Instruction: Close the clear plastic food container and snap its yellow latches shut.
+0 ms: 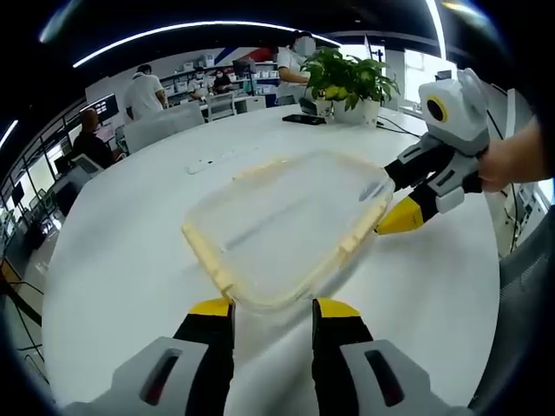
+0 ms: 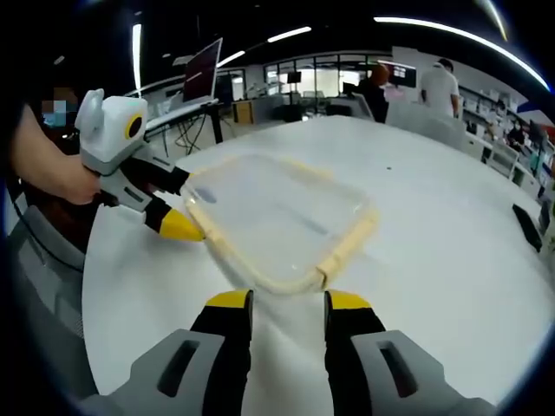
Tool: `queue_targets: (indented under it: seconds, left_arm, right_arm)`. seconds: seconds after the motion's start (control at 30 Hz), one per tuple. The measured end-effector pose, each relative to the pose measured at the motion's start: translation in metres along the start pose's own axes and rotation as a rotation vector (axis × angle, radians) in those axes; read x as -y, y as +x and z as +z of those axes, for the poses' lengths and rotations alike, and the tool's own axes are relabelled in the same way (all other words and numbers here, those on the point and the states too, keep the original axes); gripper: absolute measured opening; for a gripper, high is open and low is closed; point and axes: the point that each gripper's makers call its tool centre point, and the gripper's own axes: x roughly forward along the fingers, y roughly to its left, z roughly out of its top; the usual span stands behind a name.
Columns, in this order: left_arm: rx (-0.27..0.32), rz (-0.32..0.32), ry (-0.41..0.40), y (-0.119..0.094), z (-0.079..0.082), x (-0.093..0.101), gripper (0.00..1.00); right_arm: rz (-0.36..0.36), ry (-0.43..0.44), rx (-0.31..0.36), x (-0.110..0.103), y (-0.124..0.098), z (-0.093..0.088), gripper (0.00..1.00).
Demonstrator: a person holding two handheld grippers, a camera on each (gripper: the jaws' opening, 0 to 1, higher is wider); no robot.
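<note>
White round table (image 1: 113, 260) bears a clear lidded container (image 1: 290, 225) with pale-yellow latches; both grippers' fingers parted, holding nothing

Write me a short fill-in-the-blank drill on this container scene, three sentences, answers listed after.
1. The clear container rests on a round table whose colour is ____.
2. The latches along the container's rim are coloured ____.
3. In the left gripper view, the right tool comes in from the right and its yellow tips meet the container's ____.

Missing words: white; yellow; rim (edge)
</note>
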Motion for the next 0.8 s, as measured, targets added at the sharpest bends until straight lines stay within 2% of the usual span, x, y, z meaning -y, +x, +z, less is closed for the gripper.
queue_targets:
  seconds: [0.27, 0.43, 0.8]
  left_arm:
    - [0.001, 0.008, -0.007, 0.0, -0.001, -0.001, 0.29]
    - [-0.001, 0.016, -0.046, -0.005, 0.0, -0.002, 0.33]
    - [0.036, 0.035, -0.094, -0.041, 0.004, 0.01, 0.38]
  right_arm:
    - [0.007, 0.006, -0.002, -0.001, 0.001, 0.0, 0.29]
    - [0.003, 0.028, -0.002, -0.003, -0.002, 0.002, 0.36]
    - [-0.045, 0.088, 0.006, -0.005, -0.034, 0.002, 0.47]
